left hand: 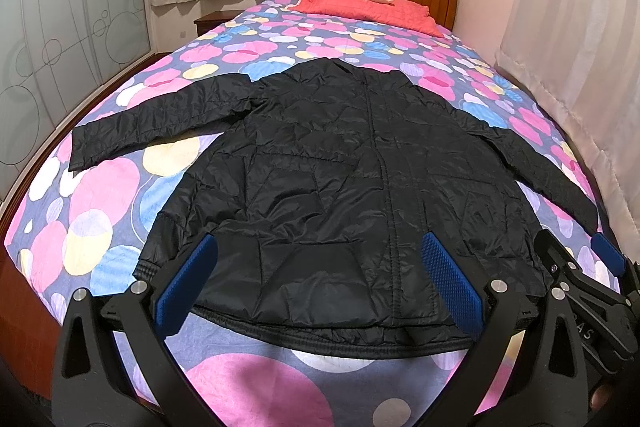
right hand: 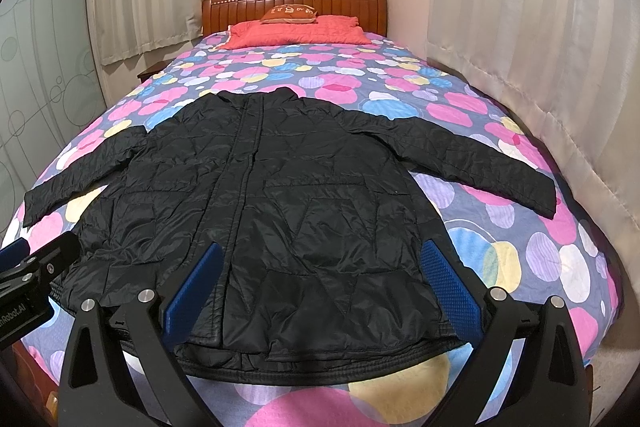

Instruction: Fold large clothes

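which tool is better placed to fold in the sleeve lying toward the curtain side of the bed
Right. The open right tool hovers over the black quilted jacket's hem on that half, nearer the curtain-side sleeve. The open left tool sits over the other half, so it would have to cross the jacket.

We see the jacket [left hand: 344, 187] lying flat on the bed [left hand: 100, 211], sleeves spread left and right, hem nearest us. Behind it, a pillow [right hand: 296, 31] rests against the headboard [right hand: 240, 7].
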### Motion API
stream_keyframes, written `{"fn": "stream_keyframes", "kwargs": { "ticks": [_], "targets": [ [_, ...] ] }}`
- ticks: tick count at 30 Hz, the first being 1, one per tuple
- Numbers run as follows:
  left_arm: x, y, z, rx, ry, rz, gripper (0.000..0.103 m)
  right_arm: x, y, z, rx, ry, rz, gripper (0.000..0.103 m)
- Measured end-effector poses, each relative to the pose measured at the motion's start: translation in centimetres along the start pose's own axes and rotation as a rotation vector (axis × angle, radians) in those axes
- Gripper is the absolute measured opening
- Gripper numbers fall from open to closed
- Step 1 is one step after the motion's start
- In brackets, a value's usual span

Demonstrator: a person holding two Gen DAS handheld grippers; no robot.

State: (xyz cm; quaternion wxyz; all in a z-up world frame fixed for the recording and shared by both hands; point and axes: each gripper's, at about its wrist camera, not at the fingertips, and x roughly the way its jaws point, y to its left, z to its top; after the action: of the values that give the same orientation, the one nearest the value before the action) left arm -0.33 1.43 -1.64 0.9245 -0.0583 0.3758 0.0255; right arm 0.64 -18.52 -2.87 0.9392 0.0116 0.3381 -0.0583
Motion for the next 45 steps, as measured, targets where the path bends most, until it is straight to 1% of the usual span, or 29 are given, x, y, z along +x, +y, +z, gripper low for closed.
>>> {"fn": "stream_keyframes", "kwargs": {
  "ticks": [28,33,36,39,41,43,45],
  "targets": [
    [0.0,0.0,0.1,0.0,0.004,0.0,0.101,0.3,0.2,-0.2,-0.002,0.003,0.002,0.098],
    [0.2,0.1,-0.1,-0.004,0.008,-0.001,0.101,0.9,-0.3,-0.1,0.0,0.002,0.006,0.098],
    [1.0,0.6,-0.4,-0.021,0.027,-0.009,0.101,1.2,0.0,-0.2,0.002,0.007,0.011,0.098],
    [2.6,0.9,-0.5,-0.023,0.05,-0.011,0.101,1.9,-0.1,-0.2,0.009,0.021,0.017,0.098],
    [3.4,1.0,-0.3,-0.019,0.056,-0.007,0.101,3.2,-0.7,0.2,0.017,0.033,0.024,0.098],
    [4.3,1.0,0.2,-0.015,0.061,-0.003,0.101,4.1,-0.4,0.1,0.033,0.048,0.032,0.098],
    [5.4,1.4,0.7,-0.018,0.066,0.0,0.101,5.3,-2.1,0.7,0.069,0.064,0.037,0.098]
  ]
}}
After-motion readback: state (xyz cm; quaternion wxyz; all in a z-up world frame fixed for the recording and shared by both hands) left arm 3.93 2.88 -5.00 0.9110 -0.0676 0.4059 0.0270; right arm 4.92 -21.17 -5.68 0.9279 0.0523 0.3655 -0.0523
